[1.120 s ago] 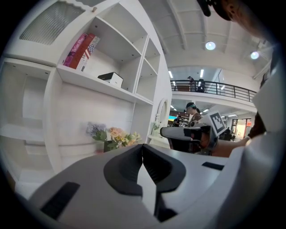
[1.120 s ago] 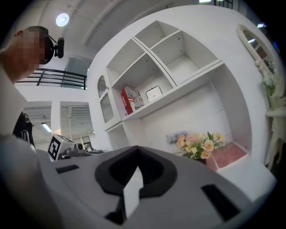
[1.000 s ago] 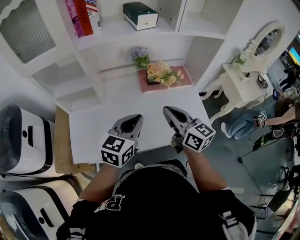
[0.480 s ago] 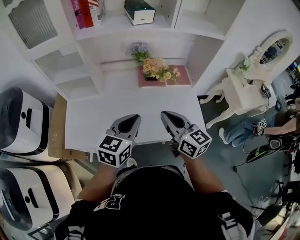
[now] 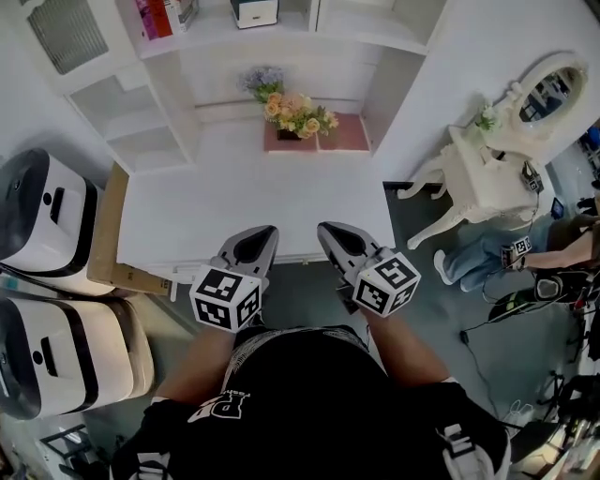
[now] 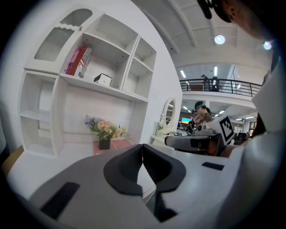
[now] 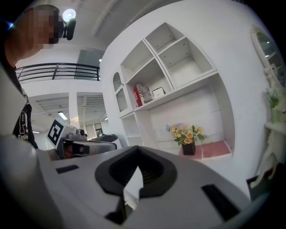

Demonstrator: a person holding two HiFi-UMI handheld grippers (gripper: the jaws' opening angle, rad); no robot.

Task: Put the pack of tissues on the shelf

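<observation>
At the back of a white desk (image 5: 244, 206), a pot of orange and cream flowers (image 5: 298, 112) on a pink mat (image 5: 342, 136). To the right, a white dressing table (image 5: 478, 183) with an oval mirror (image 5: 547, 91). To the left, a cardboard sheet (image 5: 105, 230) against the desk's edge, then two white machines (image 5: 47, 220).

One left gripper (image 5: 262, 232); one right gripper (image 5: 324, 229); one bouquet (image 5: 296, 114); two white machines (image 5: 47, 220) (image 5: 56, 352); one pack of tissues (image 5: 253, 11)

The person wears a black short-sleeved shirt (image 5: 309, 403) with white lettering on either side (too cut off to read). The left hand-held gripper (image 5: 262, 232) and right hand-held gripper (image 5: 327, 229) are light grey wedge-shaped shells with dark teardrop recesses and black ribbed jaw pads, each topped by a white cube (image 5: 225, 298) printed with black square markers
</observation>
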